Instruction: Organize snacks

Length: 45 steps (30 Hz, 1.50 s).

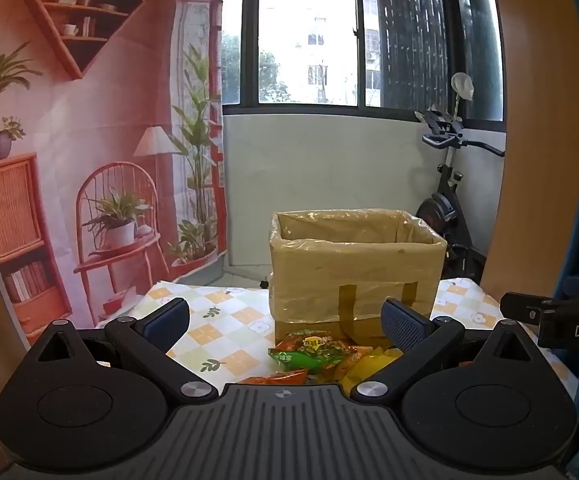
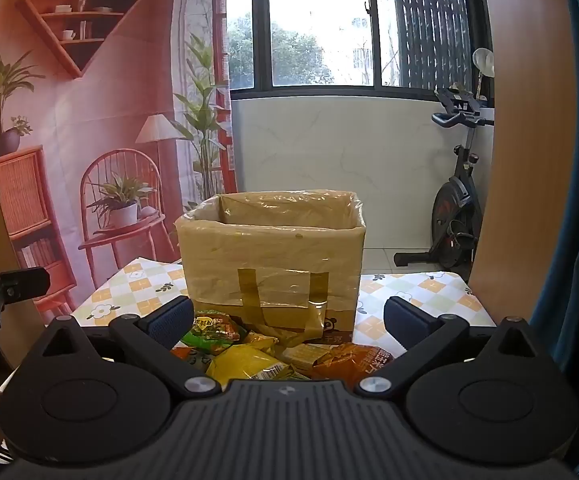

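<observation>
A cardboard box (image 1: 353, 268) lined with clear plastic stands open on the checked tablecloth; it also shows in the right wrist view (image 2: 273, 264). Several snack packets lie in a pile in front of it: a green and orange packet (image 1: 313, 352), a yellow packet (image 2: 245, 364), an orange packet (image 2: 353, 360) and a green packet (image 2: 213, 330). My left gripper (image 1: 285, 320) is open and empty, above the pile's left part. My right gripper (image 2: 287, 316) is open and empty, above the pile, short of the box.
The table (image 1: 217, 320) has a flower-patterned cloth. A printed backdrop (image 1: 89, 140) hangs at the left. An exercise bike (image 2: 457, 200) stands at the back right by the window. The right gripper's body (image 1: 561, 320) shows at the left wrist view's right edge.
</observation>
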Available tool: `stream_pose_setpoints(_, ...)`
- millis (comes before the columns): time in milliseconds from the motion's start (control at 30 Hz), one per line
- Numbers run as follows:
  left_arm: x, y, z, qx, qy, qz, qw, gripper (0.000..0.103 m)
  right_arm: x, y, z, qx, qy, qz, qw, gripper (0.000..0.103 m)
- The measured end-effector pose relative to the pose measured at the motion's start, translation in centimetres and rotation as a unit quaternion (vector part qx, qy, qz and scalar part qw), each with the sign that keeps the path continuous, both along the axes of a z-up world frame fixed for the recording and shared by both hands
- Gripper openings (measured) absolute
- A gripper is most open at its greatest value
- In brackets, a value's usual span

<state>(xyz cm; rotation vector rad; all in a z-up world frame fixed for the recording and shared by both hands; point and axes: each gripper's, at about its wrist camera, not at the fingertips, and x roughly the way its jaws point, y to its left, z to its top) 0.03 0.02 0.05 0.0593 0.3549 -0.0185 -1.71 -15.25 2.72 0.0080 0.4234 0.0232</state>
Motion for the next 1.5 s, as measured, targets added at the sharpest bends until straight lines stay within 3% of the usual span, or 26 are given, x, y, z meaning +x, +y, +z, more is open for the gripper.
stream_pose_setpoints(1500,-0.1,0.1,0.0,-0.01,-0.002,0.005,0.9999,0.103,-0.1,-0.5,-0.4,0.015,0.002,-0.01,1.0,0.103)
